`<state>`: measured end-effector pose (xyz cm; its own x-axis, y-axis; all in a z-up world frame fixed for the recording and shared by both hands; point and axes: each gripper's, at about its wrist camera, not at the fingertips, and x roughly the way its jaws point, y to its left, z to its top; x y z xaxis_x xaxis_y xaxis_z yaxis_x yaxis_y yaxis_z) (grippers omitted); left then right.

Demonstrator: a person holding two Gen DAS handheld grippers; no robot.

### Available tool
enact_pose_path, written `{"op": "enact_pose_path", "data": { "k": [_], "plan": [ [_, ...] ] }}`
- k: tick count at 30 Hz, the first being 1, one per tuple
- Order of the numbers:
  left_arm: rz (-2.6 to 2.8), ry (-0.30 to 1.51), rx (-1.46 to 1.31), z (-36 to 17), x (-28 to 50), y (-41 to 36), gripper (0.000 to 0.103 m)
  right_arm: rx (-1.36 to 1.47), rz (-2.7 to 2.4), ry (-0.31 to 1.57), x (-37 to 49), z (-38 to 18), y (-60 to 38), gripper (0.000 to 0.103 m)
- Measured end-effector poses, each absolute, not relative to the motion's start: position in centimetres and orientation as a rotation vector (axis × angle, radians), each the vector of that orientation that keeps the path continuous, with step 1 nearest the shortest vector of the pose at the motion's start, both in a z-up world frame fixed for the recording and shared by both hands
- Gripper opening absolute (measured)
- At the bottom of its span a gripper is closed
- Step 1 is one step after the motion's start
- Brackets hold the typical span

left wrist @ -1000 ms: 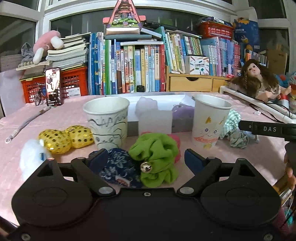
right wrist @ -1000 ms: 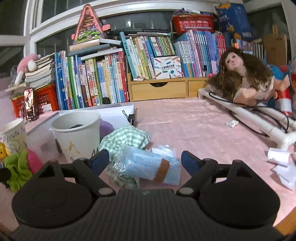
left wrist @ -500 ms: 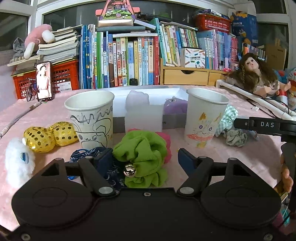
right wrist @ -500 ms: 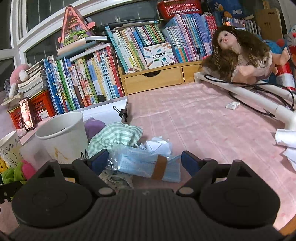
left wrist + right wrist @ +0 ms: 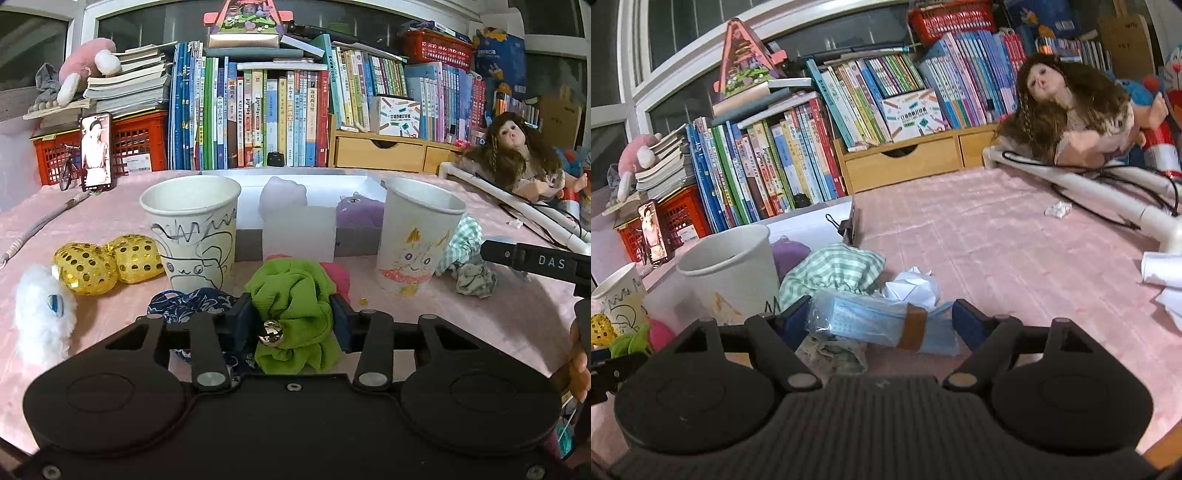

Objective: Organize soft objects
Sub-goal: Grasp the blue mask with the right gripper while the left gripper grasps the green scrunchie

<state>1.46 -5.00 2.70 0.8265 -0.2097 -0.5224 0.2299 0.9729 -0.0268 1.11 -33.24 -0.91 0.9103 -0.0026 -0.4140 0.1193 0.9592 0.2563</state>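
Green scrunchie (image 5: 291,295) clamped in left gripper (image 5: 293,321), jaws just closed; right gripper (image 5: 879,323) closing around blue mask pack (image 5: 875,325), not yet pressing, beside cat-drawn paper cup (image 5: 733,273).

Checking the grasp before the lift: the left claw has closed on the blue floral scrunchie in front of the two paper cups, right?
Not quite. The left wrist view shows the left claw closed on the green scrunchie, not the blue floral scrunchie, which lies beside it. It is indeed in front of the two paper cups.

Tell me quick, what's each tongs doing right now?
Left tongs: just closed, pads pressed on the green scrunchie.
Right tongs: open, closing in around the blue mask pack, right pad not yet touching.
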Motion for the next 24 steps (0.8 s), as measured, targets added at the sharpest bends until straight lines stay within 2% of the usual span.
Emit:
{"op": "enact_pose_path", "data": {
  "k": [24],
  "plan": [
    [-0.294,0.462,0.007,8.1,-0.5,-4.0,0.038,0.195,-0.014,0.304,-0.9,3.5,-31.2,0.081]
  ]
}}
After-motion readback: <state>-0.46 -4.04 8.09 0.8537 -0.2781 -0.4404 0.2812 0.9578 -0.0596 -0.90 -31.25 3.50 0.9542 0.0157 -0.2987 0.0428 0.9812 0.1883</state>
